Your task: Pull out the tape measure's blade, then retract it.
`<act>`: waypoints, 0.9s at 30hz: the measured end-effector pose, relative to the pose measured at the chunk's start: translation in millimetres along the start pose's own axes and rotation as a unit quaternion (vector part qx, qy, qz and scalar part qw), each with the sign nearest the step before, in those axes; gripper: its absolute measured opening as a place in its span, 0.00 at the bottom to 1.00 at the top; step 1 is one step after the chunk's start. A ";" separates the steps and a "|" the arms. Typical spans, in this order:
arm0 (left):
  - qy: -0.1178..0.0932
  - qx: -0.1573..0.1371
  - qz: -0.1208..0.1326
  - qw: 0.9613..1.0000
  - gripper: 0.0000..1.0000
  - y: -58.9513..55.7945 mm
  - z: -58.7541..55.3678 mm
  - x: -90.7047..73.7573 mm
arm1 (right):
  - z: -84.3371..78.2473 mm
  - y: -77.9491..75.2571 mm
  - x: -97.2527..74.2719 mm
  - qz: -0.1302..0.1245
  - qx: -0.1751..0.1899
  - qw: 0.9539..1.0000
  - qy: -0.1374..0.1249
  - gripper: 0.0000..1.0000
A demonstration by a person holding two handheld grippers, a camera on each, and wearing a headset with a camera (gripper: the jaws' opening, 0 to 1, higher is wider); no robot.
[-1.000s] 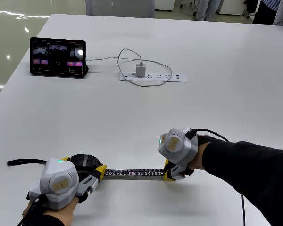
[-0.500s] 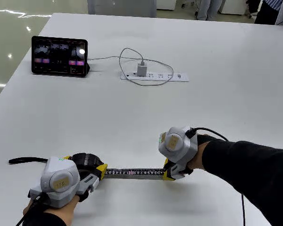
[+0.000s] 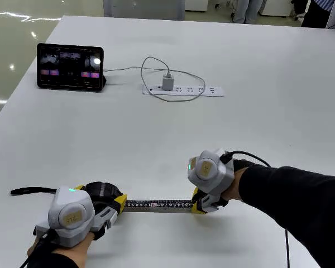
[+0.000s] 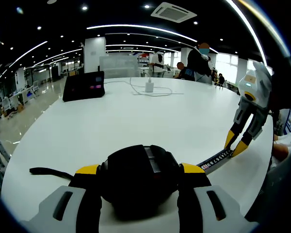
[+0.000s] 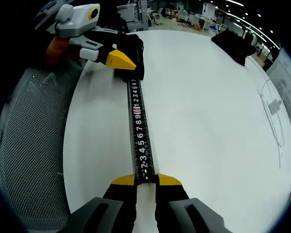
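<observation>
Right gripper (image 5: 145,180) fingers pinch blade (image 5: 138,121) tip; left gripper (image 4: 140,170) fingers clamp case (image 3: 100,192); blade marginally shorter than a second ago; retraction likely starting.

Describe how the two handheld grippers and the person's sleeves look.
Both the left gripper and right gripper have rounded light-grey housings with a tan square label and a green light, and black jaws tipped yellow. A black cable leaves the right one. The sleeve is black.
</observation>
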State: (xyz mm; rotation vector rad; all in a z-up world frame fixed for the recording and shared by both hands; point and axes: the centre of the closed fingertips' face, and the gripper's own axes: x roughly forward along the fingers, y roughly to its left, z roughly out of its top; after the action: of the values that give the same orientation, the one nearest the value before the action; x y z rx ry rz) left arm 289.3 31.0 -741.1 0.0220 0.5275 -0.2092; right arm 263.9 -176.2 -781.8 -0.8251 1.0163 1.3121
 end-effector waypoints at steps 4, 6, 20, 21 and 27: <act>0.000 0.000 0.000 1.000 0.58 0.1 -0.1 0.0 | 1.6 0.7 0.2 0.000 0.001 1.000 0.000 0.10; 0.000 0.000 0.000 1.000 0.58 0.1 -0.1 0.0 | 2.1 0.8 0.3 0.001 0.002 1.000 0.000 0.10; 0.000 0.000 -0.001 1.000 0.59 0.5 -0.6 0.1 | 5.5 1.1 1.9 -0.001 0.003 1.000 0.002 0.10; 0.000 0.000 -0.001 1.000 0.59 0.5 -0.6 0.1 | 5.9 0.8 2.3 -0.001 0.004 1.000 0.002 0.10; 0.000 0.000 -0.001 1.000 0.59 0.3 -0.6 0.2 | 7.6 1.0 3.1 -0.002 0.003 1.000 0.002 0.10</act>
State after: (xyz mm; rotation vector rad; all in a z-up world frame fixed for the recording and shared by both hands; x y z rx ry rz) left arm 289.2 31.3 -741.7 0.0217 0.5278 -0.2106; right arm 263.8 -167.9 -781.9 -0.8258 1.0212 1.3047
